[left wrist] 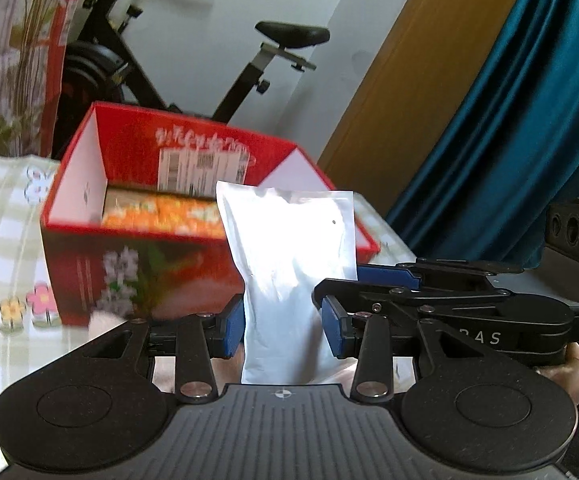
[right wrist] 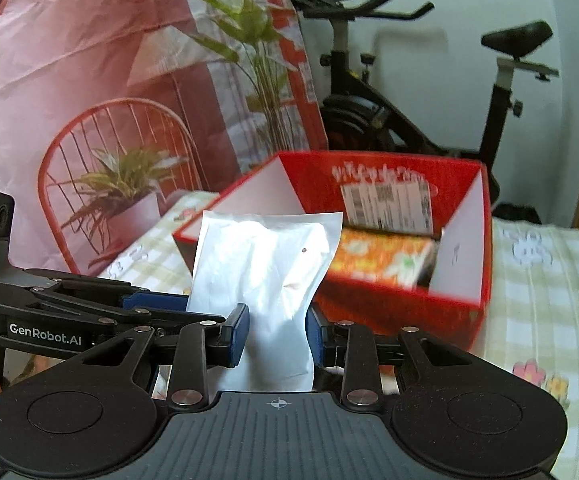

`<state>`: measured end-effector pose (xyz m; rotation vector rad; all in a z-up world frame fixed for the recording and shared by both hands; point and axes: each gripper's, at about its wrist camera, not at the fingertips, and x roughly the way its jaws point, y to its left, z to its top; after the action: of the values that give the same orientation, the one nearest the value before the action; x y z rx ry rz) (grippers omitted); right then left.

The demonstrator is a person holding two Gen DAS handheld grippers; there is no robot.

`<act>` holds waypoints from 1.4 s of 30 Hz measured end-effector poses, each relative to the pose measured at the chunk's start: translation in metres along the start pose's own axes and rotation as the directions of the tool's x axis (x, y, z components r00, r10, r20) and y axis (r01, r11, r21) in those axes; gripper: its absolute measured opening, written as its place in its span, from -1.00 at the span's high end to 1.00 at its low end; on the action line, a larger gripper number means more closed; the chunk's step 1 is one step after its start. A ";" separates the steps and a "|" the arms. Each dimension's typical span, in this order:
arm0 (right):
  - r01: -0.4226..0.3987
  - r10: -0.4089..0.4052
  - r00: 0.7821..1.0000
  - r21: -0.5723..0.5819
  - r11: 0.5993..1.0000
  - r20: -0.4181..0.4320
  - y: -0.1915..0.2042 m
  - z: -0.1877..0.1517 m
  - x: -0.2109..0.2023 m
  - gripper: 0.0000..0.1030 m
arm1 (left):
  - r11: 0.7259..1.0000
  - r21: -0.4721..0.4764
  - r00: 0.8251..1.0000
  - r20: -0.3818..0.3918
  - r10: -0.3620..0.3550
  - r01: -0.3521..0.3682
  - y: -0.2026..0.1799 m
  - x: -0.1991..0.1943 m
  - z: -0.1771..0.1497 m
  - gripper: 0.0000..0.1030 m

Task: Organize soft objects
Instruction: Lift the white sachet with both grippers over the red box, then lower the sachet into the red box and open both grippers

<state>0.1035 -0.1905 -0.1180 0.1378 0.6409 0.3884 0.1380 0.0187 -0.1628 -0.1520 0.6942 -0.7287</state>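
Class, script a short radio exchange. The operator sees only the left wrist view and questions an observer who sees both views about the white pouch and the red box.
Operator: Is the right gripper really holding the white pouch? I see only one blue finger at its edge.
Observer: Yes. In the right wrist view both its fingers pinch the pouch, one on each side.
Operator: The pouch hides the right part of the red box. What's inside there?
Observer: The orange packet stops short of the right wall, leaving a dark gap beside it.
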 end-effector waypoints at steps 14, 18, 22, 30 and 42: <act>0.097 -0.077 0.986 -0.138 0.986 0.145 -0.016 0.088 0.021 0.42 | 0.996 0.079 0.994 0.103 0.025 -0.033 0.004 0.033 0.087 0.17; 0.115 -0.086 0.980 -0.160 0.980 0.177 -0.031 0.100 0.034 0.43 | 0.995 0.091 0.993 0.117 0.034 -0.045 0.007 0.050 0.097 0.18; 0.134 -0.107 0.980 -0.167 0.977 0.165 -0.048 0.099 0.052 0.43 | 0.995 0.080 0.994 0.099 0.046 -0.054 0.011 0.068 0.096 0.21; 0.149 -0.145 0.989 -0.138 0.979 0.038 -0.071 0.069 0.086 0.44 | 0.995 0.068 0.997 -0.037 0.070 -0.067 0.023 0.109 0.081 0.21; 0.202 -0.206 0.978 -0.082 0.976 -0.039 -0.077 0.046 0.098 0.34 | 0.990 0.098 0.990 -0.086 0.112 -0.104 0.024 0.113 0.069 0.06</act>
<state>0.2269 -0.2225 -0.1544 -0.0115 0.6788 0.2179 0.2556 -0.0452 -0.1784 0.0043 0.7488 -0.6657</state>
